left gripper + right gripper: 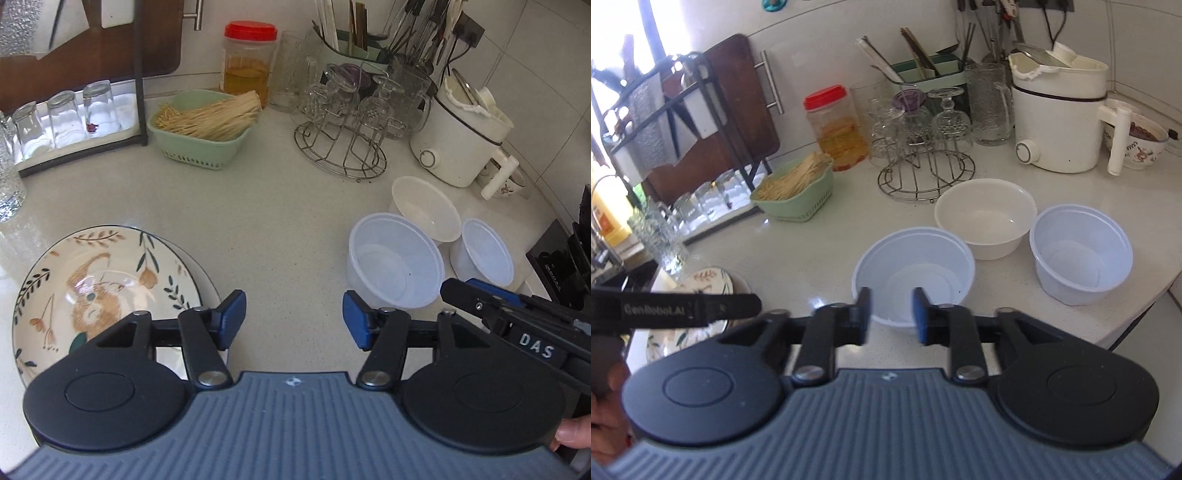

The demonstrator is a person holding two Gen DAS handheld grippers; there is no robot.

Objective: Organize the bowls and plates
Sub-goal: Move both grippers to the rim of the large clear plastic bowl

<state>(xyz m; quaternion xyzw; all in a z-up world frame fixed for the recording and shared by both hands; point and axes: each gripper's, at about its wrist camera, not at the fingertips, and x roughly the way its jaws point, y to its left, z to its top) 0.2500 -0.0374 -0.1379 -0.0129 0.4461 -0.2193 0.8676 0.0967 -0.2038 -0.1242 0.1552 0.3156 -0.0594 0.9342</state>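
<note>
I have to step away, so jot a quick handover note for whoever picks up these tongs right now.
Left tongs: open, empty, above the counter between the plate and the bowls.
Right tongs: partly open, empty, aimed at the near rim of the nearest clear bowl; contact cannot be told.
Things: floral plate lies on another plate at the left. Three bowls stand separately on the right: the nearest clear bowl, a white bowl behind it, a smaller clear bowl beside.
Done: plates look stacked.
Left: bowls not yet nested; probably start with the nearest one.
</note>
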